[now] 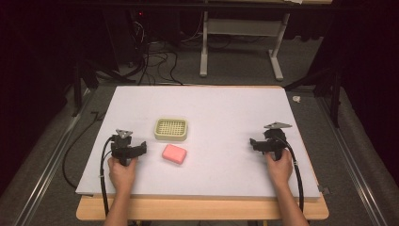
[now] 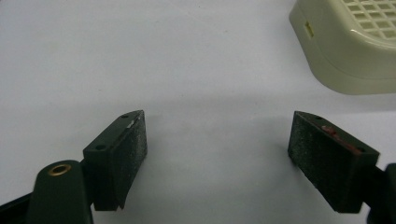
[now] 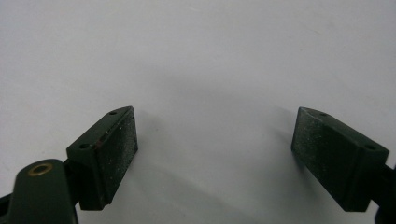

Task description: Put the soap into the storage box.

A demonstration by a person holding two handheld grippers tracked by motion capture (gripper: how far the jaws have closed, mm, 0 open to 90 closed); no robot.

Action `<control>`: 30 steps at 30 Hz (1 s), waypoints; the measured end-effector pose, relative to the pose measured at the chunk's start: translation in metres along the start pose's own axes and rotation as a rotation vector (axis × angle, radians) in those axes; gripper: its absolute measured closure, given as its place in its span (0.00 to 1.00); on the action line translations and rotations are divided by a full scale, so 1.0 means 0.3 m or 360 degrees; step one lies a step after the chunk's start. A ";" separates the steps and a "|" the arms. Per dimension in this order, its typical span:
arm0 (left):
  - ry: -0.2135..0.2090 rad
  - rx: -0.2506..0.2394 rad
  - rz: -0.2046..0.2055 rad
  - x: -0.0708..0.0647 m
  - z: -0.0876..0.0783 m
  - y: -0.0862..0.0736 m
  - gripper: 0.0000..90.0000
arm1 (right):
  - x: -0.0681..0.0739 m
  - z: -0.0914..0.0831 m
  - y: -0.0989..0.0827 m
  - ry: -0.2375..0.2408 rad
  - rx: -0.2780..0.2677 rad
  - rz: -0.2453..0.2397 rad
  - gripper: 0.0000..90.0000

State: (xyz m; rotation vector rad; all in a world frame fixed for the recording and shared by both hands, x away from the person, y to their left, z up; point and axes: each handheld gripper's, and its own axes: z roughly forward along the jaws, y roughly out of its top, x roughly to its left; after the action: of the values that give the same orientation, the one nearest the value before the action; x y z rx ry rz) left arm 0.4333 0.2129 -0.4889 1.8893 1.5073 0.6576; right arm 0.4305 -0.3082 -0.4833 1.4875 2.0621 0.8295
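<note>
Your left tool (image 1: 126, 147) sits lower left of the high view, jaws wide apart, nothing between them. Your right tool (image 1: 269, 142) at lower right is the same: spread, empty. The pink rectangular soap bar (image 1: 174, 153) lies on the white counter (image 1: 226, 113) just right of the left tool, below the cream slotted plastic soap dish (image 1: 171, 129), apart from it.

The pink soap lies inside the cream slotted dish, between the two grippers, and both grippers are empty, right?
Not quite. The pink soap lies on the white table sheet, just in front of the cream slotted dish and apart from it, as the high view shows. The rest holds: it is between the left gripper and right gripper, both empty.
</note>
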 end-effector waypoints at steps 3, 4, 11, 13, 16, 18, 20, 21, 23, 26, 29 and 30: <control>0.0000 0.0000 0.0000 0.000 0.000 0.000 0.22 | 0.000 0.000 0.000 0.0000 0.0000 0.0000 0.17; 0.0000 0.0000 0.0000 0.000 0.000 0.000 0.22 | 0.000 0.000 0.000 0.0000 0.0000 0.0000 0.17; -0.0005 0.0005 0.0002 0.001 0.001 0.001 0.23 | 0.000 0.000 0.000 0.0000 0.0001 0.0003 0.17; -0.0009 0.0006 0.0002 0.001 0.001 0.002 0.23 | 0.000 0.000 0.000 0.0000 0.0001 0.0002 0.17; -0.0025 0.0002 -0.0013 0.003 0.003 0.002 0.22 | 0.000 0.001 0.000 -0.0001 -0.0002 0.0005 0.17; -0.0031 0.0003 -0.0014 0.004 0.003 0.003 0.22 | 0.000 0.001 0.000 -0.0001 -0.0002 0.0005 0.17; -0.0029 0.0003 -0.0013 0.003 0.003 0.003 0.22 | -0.001 0.001 0.000 0.0001 -0.0001 0.0006 0.17; -0.0028 0.0004 -0.0012 0.003 0.003 0.003 0.21 | -0.001 0.001 0.000 0.0000 -0.0003 0.0004 0.17; -0.0031 0.0010 -0.0006 0.004 0.003 0.004 0.21 | -0.001 0.001 0.000 0.0001 -0.0002 0.0006 0.17; -0.0031 0.0013 -0.0003 0.001 0.003 0.005 0.19 | -0.001 0.001 0.000 0.0001 -0.0001 0.0005 0.17; -0.0034 0.0016 -0.0003 0.002 0.003 0.005 0.19 | -0.001 0.001 0.000 0.0001 -0.0001 0.0006 0.17; -0.0036 0.0015 -0.0004 0.002 0.004 0.006 0.19 | -0.001 0.001 0.000 0.0001 -0.0001 0.0006 0.17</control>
State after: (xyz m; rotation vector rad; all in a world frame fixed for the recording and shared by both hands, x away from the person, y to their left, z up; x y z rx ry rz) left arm 0.4355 0.2130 -0.4885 1.8953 1.5006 0.6273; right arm 0.4308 -0.3083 -0.4834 1.4912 2.0600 0.8323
